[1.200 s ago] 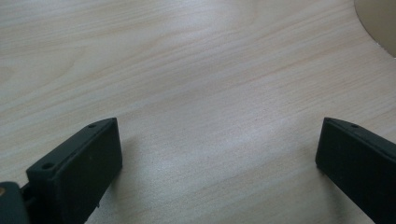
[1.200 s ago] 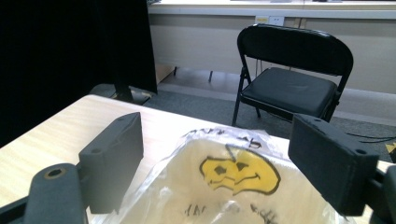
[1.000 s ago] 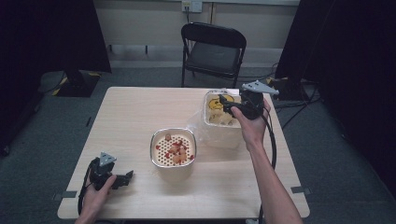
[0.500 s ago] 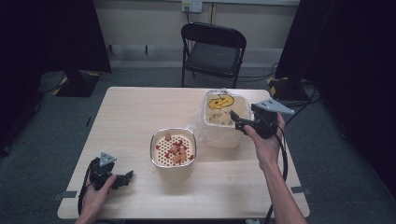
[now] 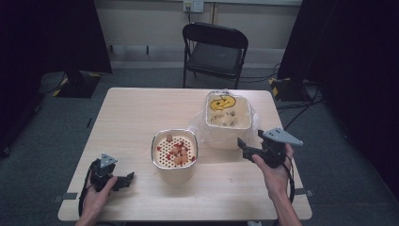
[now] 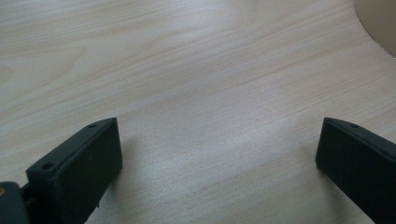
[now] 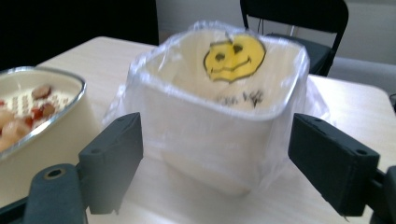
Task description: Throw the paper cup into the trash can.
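A cream square bin lined with a clear plastic bag stands at the table's back right, a yellow smiley face on its inner wall. A metal-rimmed bowl with a perforated insert holds red and pale food pieces near the table's middle; its rim also appears at the left of the right gripper view. My right gripper is open just in front and to the right of the bin, jaws wide and empty. My left gripper rests open on the wood near the front left corner, nothing between its jaws.
The light wooden table has bare surface on its left half and along the front edge. A black folding chair stands behind the table. A small red crumb lies in front of the bowl.
My right gripper has drawn back from above the bin toward the person and dropped to the bin's front right. The left gripper has stayed put.
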### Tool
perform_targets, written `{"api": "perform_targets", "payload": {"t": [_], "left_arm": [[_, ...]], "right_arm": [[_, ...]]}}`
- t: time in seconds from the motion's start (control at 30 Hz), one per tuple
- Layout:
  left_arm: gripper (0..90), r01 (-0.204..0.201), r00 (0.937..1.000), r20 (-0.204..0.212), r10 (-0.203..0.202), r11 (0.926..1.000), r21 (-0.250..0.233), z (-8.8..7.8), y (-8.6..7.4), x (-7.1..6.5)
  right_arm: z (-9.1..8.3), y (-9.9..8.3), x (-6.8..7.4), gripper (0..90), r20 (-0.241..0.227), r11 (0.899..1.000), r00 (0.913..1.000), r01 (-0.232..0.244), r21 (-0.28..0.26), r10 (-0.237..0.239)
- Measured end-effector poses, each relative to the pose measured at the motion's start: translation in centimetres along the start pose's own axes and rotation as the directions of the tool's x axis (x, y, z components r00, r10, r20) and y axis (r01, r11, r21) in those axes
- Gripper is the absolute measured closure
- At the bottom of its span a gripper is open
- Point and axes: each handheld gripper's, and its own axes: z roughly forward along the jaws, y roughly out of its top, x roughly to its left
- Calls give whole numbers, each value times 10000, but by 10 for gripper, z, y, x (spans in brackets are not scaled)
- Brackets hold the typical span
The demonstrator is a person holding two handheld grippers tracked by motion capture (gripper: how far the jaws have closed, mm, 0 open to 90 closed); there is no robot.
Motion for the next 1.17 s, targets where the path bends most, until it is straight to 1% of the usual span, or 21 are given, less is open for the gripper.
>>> {"api": "perform_targets", "payload": {"t": [0.1,0.13,0.2,0.3,0.33,0.37,0.43,0.53,0.57,0.6,0.63,0.67,0.73,0.77,0.8,0.9,0.93,0.97,1.03,1.1,1.17], "left_arm": [[0,3,10000,1,-3,10000,1,0,0,0],[0,3,10000,1,-3,10000,1,0,0,0],[0,10,10000,4,-10,10000,1,0,0,0],[0,3,10000,2,-3,10000,2,0,0,0],[0,8,10000,3,-8,10000,0,0,0,0],[0,8,10000,3,-8,10000,0,0,0,0],[0,37,10000,16,-37,10000,-3,0,0,0],[0,33,10000,16,-33,10000,-2,0,0,0],[0,5,10000,6,-5,10000,2,0,0,0],[0,5,10000,6,-5,10000,1,0,0,0],[0,-6,10000,0,6,10000,4,0,0,0],[0,28,10000,16,-28,10000,1,0,0,0],[0,34,10000,16,-34,10000,-3,0,0,0],[0,0,10000,1,0,10000,0,0,0,0],[0,36,10000,16,-36,10000,-5,0,0,0],[0,34,10000,15,-34,10000,-4,0,0,0],[0,35,10000,16,-35,10000,-5,0,0,0],[0,40,10000,18,-40,10000,-3,0,0,0],[0,9,10000,5,-9,10000,0,0,0,0],[0,4,10000,3,-4,10000,2,0,0,0],[0,5,10000,1,-5,10000,0,0,0,0]], "right_arm": [[-5,-19,2,172,59,9998,10000,-8,183,7],[-5,-19,2,172,59,9998,10000,-8,183,7],[-7,-33,1,167,143,9987,9999,85,497,-92],[-6,-43,-1,161,199,9972,9998,6,751,-21],[-4,-54,-4,161,316,9954,9995,-123,950,93],[-4,-54,-4,161,316,9954,9995,-123,950,93],[0,-73,-7,159,458,9898,9990,-58,1426,-8],[1,-84,-11,159,537,9858,9984,-243,1663,156],[2,-90,-14,159,652,9827,9978,-201,1840,82],[3,-95,-16,160,777,9792,9970,-181,2023,23],[5,-105,-22,159,858,9708,9962,-330,2378,128],[5,-105,-22,159,858,9708,9962,-330,2378,128],[6,-112,-27,160,1162,9642,9928,-597,2585,303],[8,-115,-28,160,1186,9599,9926,-587,2742,269],[9,-120,-29,160,1437,9562,9896,-397,2899,-25],[11,-124,-32,161,1557,9555,9878,-497,2906,40],[11,-125,-34,158,1612,9570,9862,-829,2779,386],[14,-129,-35,151,1880,9443,9821,-730,3209,120],[15,-131,-35,138,1908,9446,9816,-621,3223,-6],[15,-132,-38,137,1819,9430,9830,-854,3217,270],[15,-132,-38,136,1796,9428,9833,-853,3223,276]]}}
